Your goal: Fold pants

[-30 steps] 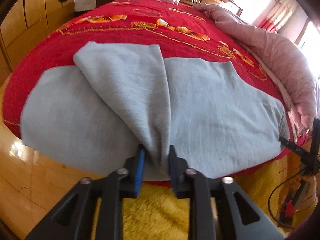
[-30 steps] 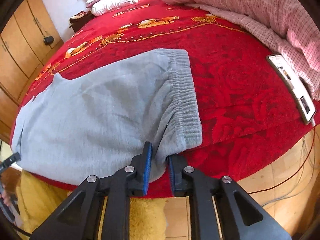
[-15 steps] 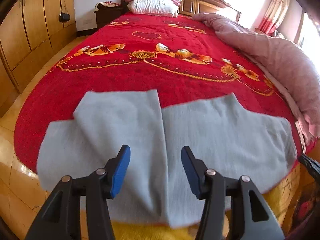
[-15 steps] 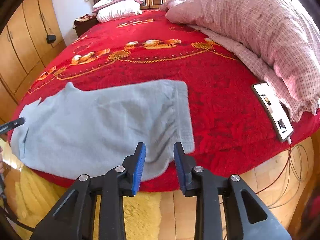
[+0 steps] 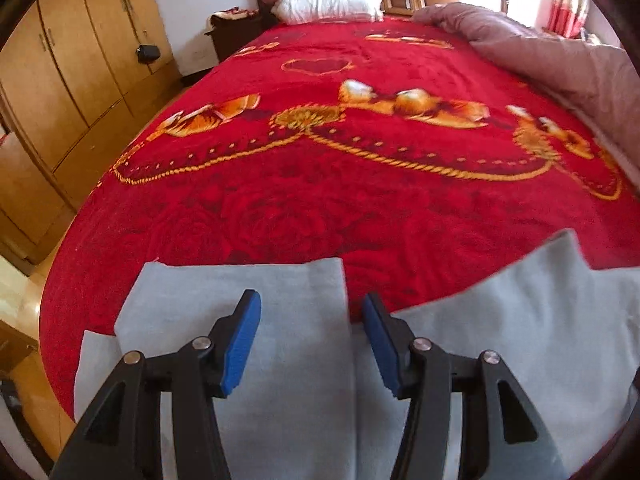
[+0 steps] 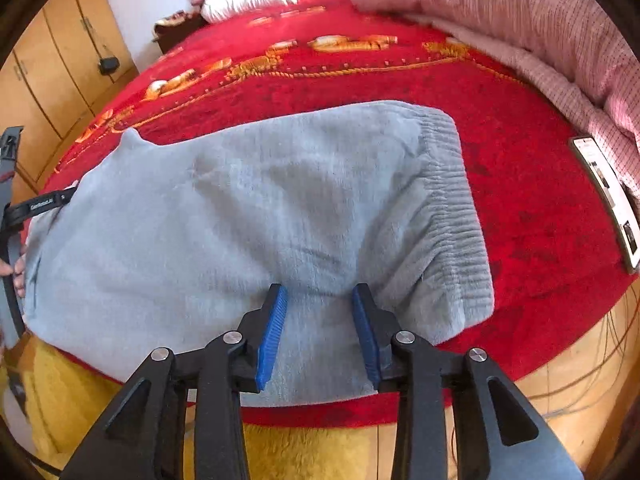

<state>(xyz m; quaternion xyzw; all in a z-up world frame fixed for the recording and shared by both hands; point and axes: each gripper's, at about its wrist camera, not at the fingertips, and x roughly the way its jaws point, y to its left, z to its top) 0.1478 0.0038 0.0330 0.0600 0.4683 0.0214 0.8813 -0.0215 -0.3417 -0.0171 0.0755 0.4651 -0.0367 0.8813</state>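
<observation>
Left gripper [image 5: 310, 344]: blue pads spread wide, nothing pinched, hovering over grey pants [image 5: 288, 380]. Folded-over leg panel just beyond the pads at 12 o'clock, its far edge straight across the red bedspread [image 5: 360, 184]; more grey cloth running off toward 3 o'clock. Wooden wardrobe [image 5: 68, 80] at 10 o'clock, white pillows [image 5: 326, 2] at 12 against the headboard, pink quilt [image 5: 560, 68] at 2.

Right gripper [image 6: 320, 332]: pads parted, gripping nothing, set over the near edge of the pants [image 6: 240, 220] at the foot of the bed. Ribbed waistband [image 6: 452, 208] at 1 to 2 o'clock, lying flat. Yellow rug [image 6: 304, 452] below at 6. Phone [image 6: 604, 196] at 3 o'clock on the bedspread, well apart from the waistband. At 9 o'clock, part of the other tool's body at the frame edge.
</observation>
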